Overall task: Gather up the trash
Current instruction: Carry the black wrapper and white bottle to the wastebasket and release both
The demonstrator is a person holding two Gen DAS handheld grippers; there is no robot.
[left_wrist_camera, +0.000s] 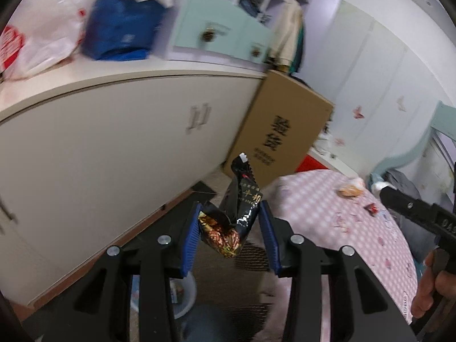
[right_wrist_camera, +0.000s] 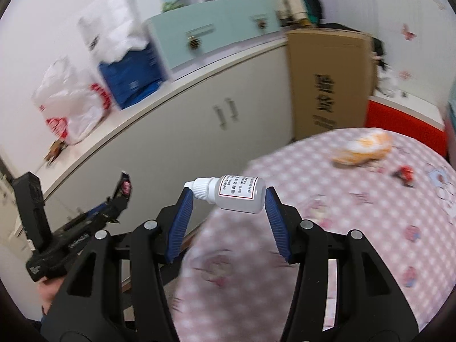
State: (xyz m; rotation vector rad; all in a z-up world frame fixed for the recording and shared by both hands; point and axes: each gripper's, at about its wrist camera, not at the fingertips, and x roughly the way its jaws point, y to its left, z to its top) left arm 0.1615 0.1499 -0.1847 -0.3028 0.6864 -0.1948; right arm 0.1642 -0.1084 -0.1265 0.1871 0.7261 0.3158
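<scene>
Left wrist view shows the left gripper (left_wrist_camera: 230, 228) with its jaws clamped on a crumpled black snack wrapper (left_wrist_camera: 232, 216), held up in the air off the edge of the bed (left_wrist_camera: 327, 216). Right wrist view shows the right gripper (right_wrist_camera: 228, 199) with its jaws clamped on a small white bottle (right_wrist_camera: 233, 193), lying sideways between the blue pads, above the bed's near edge. So two bits of trash are already picked up, one in each gripper. They still need to go into a bin, I think. A pale plastic basket (left_wrist_camera: 185, 293) shows low down under the left gripper, and it may be the bin, but I cannot be sure. More is left on the bed: an orange and white wrapper (right_wrist_camera: 362, 146) near the far edge and a small red and black scrap (right_wrist_camera: 404, 172) beside it.
</scene>
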